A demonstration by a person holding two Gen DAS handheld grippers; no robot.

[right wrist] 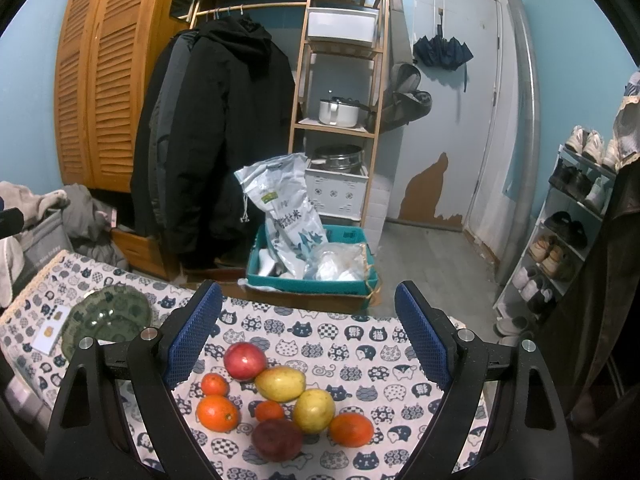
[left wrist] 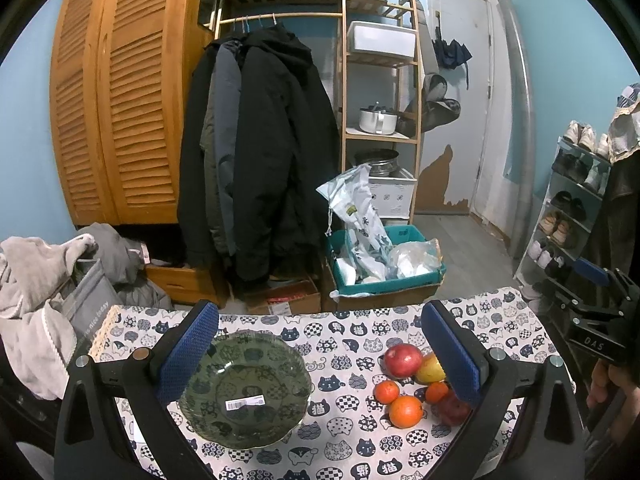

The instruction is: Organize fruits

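Note:
A green glass bowl (left wrist: pixel 244 390) with a barcode sticker sits empty on the cat-print tablecloth (left wrist: pixel 344 344), between the blue pads of my open left gripper (left wrist: pixel 320 356). To its right lies a cluster of fruit: a red apple (left wrist: pixel 403 360), a yellow pear (left wrist: pixel 430 368), oranges (left wrist: pixel 405 411). My right gripper (right wrist: pixel 308 336) hangs open above that same cluster, where the red apple (right wrist: pixel 244 360), two yellow pears (right wrist: pixel 280 383), several oranges (right wrist: pixel 216 413) and a dark red fruit (right wrist: pixel 277 438) lie. The bowl (right wrist: pixel 106 318) shows at the left. The right gripper (left wrist: pixel 592 304) is visible at the right edge.
Beyond the table's far edge stand a teal crate (right wrist: pixel 312 276) with bags, hanging dark coats (right wrist: pixel 216 132), a wooden shelf (right wrist: pixel 340 80) and a shoe rack (right wrist: pixel 560 232). A pile of grey clothes (left wrist: pixel 48 292) lies left of the table. A white card (right wrist: pixel 50 334) rests beside the bowl.

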